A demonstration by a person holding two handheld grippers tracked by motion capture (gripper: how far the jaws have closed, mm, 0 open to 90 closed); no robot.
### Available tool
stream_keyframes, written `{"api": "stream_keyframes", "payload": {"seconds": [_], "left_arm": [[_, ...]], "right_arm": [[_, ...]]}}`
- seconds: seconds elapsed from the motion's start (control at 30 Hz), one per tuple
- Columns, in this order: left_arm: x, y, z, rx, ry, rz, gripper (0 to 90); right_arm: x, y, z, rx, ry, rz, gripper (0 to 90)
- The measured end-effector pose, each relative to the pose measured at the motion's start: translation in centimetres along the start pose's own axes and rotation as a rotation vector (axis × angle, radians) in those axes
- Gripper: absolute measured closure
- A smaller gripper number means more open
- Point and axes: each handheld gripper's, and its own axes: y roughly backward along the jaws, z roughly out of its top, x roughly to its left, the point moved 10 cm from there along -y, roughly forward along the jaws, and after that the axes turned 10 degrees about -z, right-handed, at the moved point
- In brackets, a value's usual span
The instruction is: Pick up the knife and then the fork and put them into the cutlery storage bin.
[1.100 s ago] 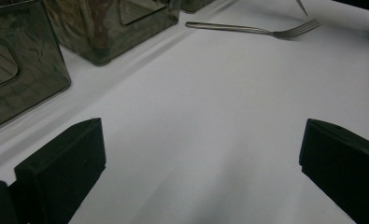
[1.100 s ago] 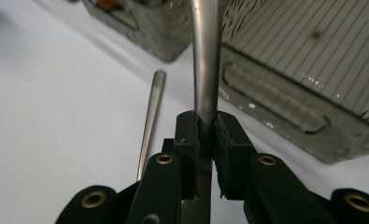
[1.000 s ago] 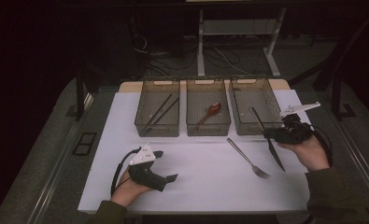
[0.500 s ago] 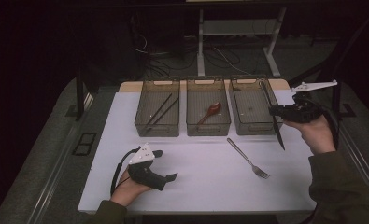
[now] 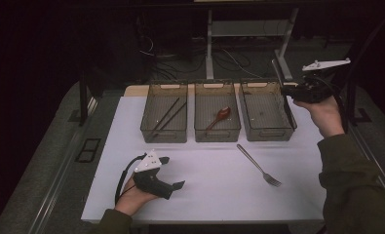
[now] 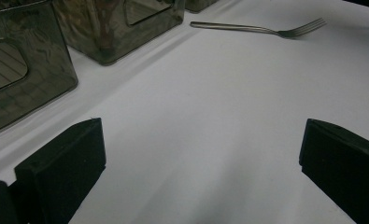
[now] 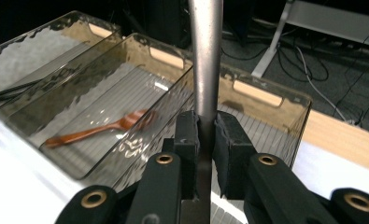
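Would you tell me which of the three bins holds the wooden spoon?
The middle bin holds the wooden spoon; the left bin holds chopsticks.

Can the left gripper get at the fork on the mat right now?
Probably yes. The left gripper is open and holds nothing, and bare white mat lies between its fingers and the fork. The bins sit off to one side, not across the path.

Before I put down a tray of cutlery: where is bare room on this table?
The white mat is bare between the fork and the left gripper, and left of the bins. The back is crowded: three bins side by side, the right gripper holding a knife over the rightmost.
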Motion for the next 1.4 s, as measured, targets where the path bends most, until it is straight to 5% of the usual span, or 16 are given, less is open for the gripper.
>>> {"api": "stream_keyframes", "payload": {"seconds": [0.33, 0.57, 1.4], "left_arm": [[0.0, 0.0, -0.2, 0.010, -0.007, 0.005, 0.0], [0.1, 0.2, -0.2, 0.010, -0.008, 0.008, 0.0], [0.0, 0.2, -0.2, 0.009, -0.010, 0.005, 0.0]], "right_arm": [[-1.3, -3.7, 0.6, -0.016, -0.027, -0.016, 78.9], [-2.2, -5.8, -0.7, 0.026, -0.024, -0.042, 78.9], [-2.1, -8.9, -5.5, 0.205, -0.004, -0.036, 78.8]]}}
